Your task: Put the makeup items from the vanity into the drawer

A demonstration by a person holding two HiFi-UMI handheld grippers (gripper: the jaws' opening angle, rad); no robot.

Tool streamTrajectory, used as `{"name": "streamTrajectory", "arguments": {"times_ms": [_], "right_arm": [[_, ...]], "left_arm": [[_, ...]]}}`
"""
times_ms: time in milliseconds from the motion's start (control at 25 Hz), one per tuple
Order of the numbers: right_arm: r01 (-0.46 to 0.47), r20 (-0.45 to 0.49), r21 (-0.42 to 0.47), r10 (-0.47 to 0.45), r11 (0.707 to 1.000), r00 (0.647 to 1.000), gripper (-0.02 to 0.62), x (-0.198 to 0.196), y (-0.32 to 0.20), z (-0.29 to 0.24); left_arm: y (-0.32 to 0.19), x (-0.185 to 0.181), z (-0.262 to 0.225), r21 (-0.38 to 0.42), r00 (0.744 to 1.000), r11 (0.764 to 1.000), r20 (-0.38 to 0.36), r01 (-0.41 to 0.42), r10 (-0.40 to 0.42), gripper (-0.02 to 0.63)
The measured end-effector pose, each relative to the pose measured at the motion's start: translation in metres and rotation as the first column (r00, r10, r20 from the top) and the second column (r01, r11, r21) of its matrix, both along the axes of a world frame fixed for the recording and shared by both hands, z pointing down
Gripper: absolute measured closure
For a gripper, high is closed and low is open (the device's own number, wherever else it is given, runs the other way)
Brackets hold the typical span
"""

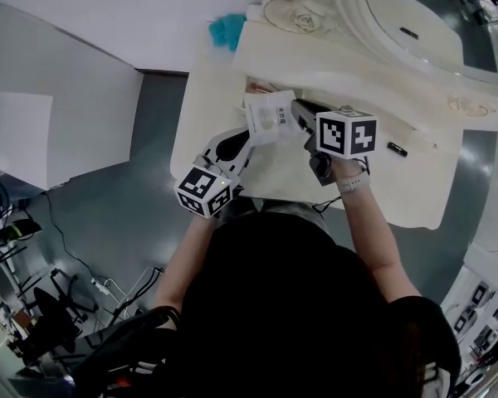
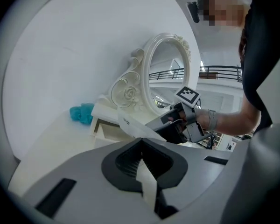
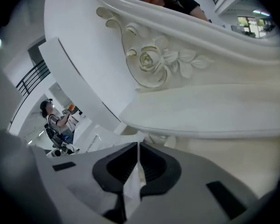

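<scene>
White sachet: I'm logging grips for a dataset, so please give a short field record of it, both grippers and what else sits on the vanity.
Held item: flat white printed sachet, above the cream vanity top
Left gripper: fingers shut on one edge of the sachet
Right gripper: fingers shut on the opposite edge
Drawer: small cream drawer, open below the mirror shelf
On vanity: teal object at the back left corner; slim black stick at the right
</scene>
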State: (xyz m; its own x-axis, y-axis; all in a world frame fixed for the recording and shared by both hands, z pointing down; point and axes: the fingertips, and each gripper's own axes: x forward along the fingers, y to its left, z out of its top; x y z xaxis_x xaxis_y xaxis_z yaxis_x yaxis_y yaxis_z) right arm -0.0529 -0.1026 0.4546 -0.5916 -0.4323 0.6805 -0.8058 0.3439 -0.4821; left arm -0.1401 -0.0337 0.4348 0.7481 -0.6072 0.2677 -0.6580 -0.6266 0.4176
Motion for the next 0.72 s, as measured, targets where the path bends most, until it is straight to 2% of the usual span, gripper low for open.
{"name": "streamTrajectory", "arguments": {"times_ms": [200, 480, 520, 600, 720], "right_arm": [[-0.120, 0.061, -0.125, 0.128, 0.985, 0.990, 0.566, 0.002, -0.005, 0.013], [-0.259, 0.064, -0.199, 0.276, 0.945, 0.959, 0.552, 0.009, -0.014, 0.021], [-0.264, 0.064, -0.200, 0.282, 0.944, 0.957, 0.548, 0.008, -0.014, 0.019], [-0.246, 0.064, -0.190, 0.262, 0.950, 0.963, 0.494, 0.005, -0.012, 0.016], [-0.174, 0.038, -0.136, 0.181, 0.975, 0.983, 0.471, 0.000, -0.007, 0.009]], "left_arm": [[-0.001, 0.000, -0.004, 0.001, 1.000, 1.000, -0.017, -0.014, 0.014, 0.592], [-0.005, -0.003, -0.004, -0.003, 0.999, 1.000, -0.027, -0.024, 0.024, 0.592], [-0.005, -0.004, -0.004, -0.003, 0.999, 1.000, -0.028, -0.024, 0.024, 0.592], [-0.007, -0.006, -0.006, -0.002, 0.999, 1.000, -0.030, -0.026, 0.026, 0.592], [-0.011, -0.006, -0.006, 0.000, 0.999, 1.000, -0.031, -0.031, 0.031, 0.592]]}}
